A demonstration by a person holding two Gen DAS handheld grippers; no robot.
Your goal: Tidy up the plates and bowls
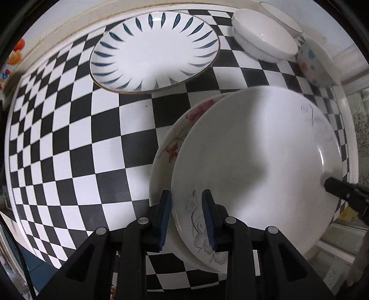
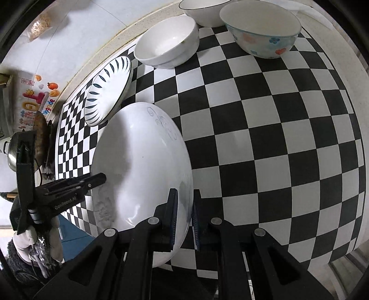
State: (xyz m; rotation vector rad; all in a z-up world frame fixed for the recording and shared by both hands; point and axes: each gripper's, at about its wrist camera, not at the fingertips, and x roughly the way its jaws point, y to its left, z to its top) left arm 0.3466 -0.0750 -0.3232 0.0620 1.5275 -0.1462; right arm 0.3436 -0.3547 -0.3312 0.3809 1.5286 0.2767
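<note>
A white plate with faint grey flowers point(image 1: 253, 161) point(image 2: 143, 166) is held from two sides over the chequered table point(image 1: 69, 138) point(image 2: 276, 138). My left gripper point(image 1: 186, 219) point(image 2: 103, 177) points straight down and is shut on the plate's near rim. My right gripper point(image 2: 184, 219) point(image 1: 329, 182) is shut on the opposite rim. A red-flowered plate point(image 1: 168, 147) lies partly hidden right under the white one; whether they touch I cannot tell. A plate with blue leaf strokes point(image 1: 154, 50) point(image 2: 108, 92) rests on the table beyond them.
At the back stand a plain white bowl point(image 1: 263, 37) point(image 2: 166, 41), a bowl with coloured spots point(image 1: 316, 64) point(image 2: 263, 34) and a dark-rimmed white bowl point(image 1: 281, 16) point(image 2: 203, 11). A metal pot point(image 2: 11, 150) sits off the table's left side. The table edge point(image 2: 359, 184) runs close on the right.
</note>
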